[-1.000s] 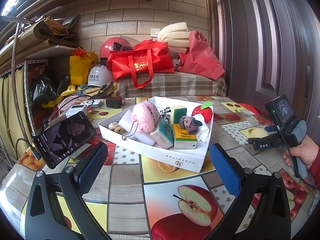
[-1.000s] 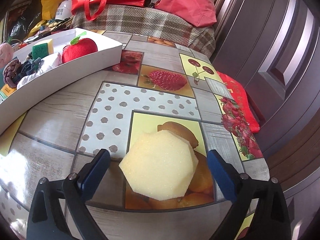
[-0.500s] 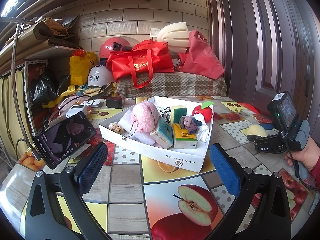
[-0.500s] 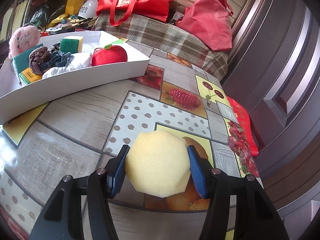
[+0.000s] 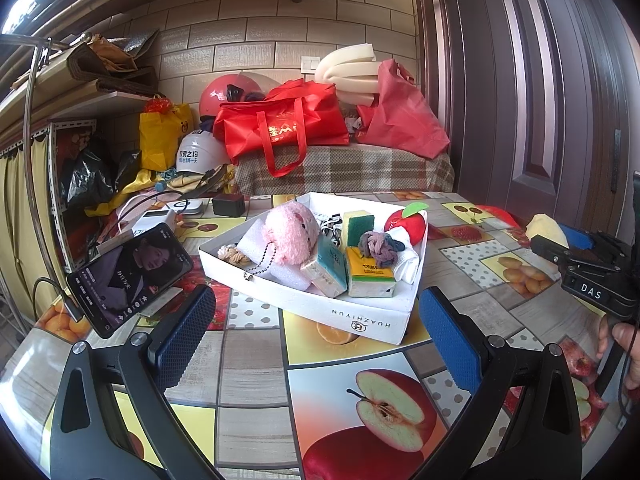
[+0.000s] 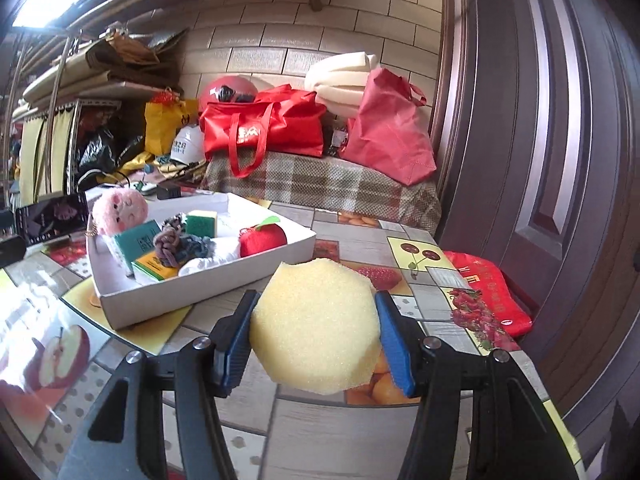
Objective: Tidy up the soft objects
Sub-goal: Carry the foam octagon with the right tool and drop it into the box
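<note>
Yellow foam, cut into a many-sided disc: this sponge sits clamped between the blue pads of the right gripper, lifted clear of the table. The pads press on its left and right edges, and the foam bulges only slightly, so the squeeze looks gentle. A small notch shows in its top edge.

It is likely very light, springy and easy to crush. A grip across the widest part, as here, seems sensible, since the rough pores should give the pads good hold. Too hard a squeeze would probably fold it.

Just beyond and to the left lies a shallow white box, already holding other soft items: a pink plush toy, a red stuffed apple, a green and yellow scouring sponge, a knot of grey-purple cloth, tissue packs and a white cloth. Free space shows near the box's far corner.

From the left view, the left gripper hangs over the table in front of the box, its fingers spread wide with nothing between them. A phone leans on a stand at the left. A person's hand holds the right tool's handle at the picture's right edge.
</note>
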Demonstrator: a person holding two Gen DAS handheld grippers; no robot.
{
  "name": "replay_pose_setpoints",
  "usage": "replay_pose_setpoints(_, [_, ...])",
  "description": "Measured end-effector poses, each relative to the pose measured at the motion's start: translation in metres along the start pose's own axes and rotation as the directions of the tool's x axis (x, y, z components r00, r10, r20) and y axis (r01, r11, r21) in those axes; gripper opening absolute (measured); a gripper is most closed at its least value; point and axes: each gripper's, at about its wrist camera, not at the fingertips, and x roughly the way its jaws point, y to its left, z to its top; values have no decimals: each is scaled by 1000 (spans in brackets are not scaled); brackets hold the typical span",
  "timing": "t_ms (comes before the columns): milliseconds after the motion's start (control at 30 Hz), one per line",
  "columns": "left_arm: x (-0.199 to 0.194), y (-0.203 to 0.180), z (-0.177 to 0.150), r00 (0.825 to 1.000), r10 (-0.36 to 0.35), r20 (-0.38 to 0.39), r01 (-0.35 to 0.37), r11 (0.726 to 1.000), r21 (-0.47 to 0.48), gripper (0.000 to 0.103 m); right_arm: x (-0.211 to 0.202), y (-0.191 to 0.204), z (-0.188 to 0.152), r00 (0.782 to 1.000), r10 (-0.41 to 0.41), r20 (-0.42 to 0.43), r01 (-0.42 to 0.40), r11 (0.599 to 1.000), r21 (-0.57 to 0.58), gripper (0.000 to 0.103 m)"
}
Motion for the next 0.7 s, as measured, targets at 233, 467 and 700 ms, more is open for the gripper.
replay_pose_setpoints(233, [-1,0,-1,1000,1,1,-1,1000,-1,103,-15,42,3,992,122,45,-125,990,71,58])
replay_pose_setpoints(467, [-1,2,-1,1000,2,4,-2,1000,-4,103,-14,71,6,987,143,77,-149,985,82,58])
replay_pose_setpoints(700, [-2,6,-2,1000,9,6,-9,1000,-21,103,-6,81,9,987,139,80,-145,986,82,58])
